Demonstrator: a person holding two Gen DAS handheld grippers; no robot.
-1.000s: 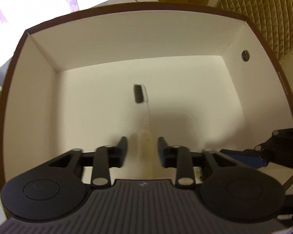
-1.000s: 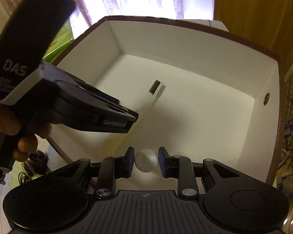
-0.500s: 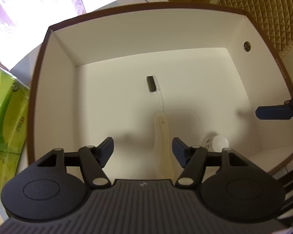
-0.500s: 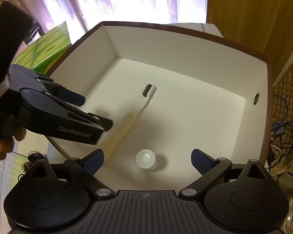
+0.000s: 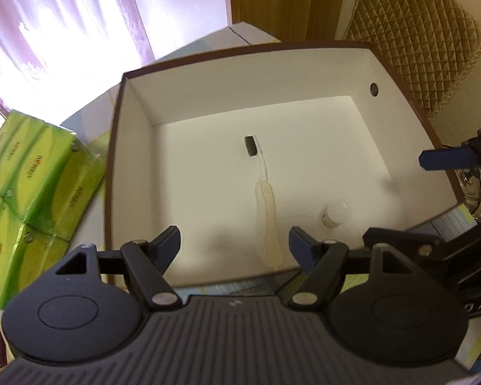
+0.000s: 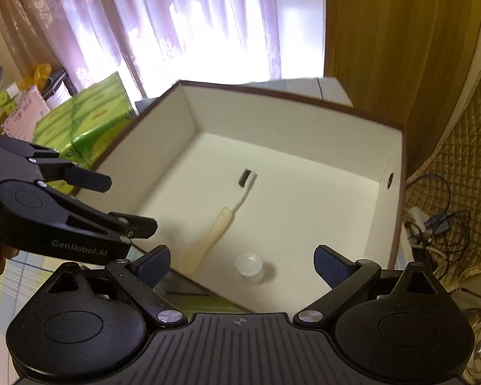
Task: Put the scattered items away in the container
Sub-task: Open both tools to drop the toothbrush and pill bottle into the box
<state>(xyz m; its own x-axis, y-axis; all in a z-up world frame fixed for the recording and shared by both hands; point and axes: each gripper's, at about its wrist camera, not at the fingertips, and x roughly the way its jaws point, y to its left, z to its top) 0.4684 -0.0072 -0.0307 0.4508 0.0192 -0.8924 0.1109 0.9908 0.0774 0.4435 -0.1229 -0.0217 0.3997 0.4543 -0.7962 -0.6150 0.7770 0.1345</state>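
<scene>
Hovering above the near rim of the box (image 5: 397, 73), the left gripper (image 5: 234, 243) has its fingers spread wide and carries nothing; the right gripper (image 6: 242, 261) beside it is just as wide and just as bare. Down on the white floor of the box lies the toothbrush (image 5: 263, 192), dark bristles toward the far wall, and the small white bottle (image 5: 335, 213) rests close by its handle. Green tissue packs (image 5: 32, 176) sit outside the box's left wall

The box (image 5: 134, 147) is open from above, its floor mostly bare around the toothbrush (image 5: 263, 189) and small bottle (image 5: 333, 213) near its front wall; green packs (image 5: 35, 176) crowd its left side
</scene>
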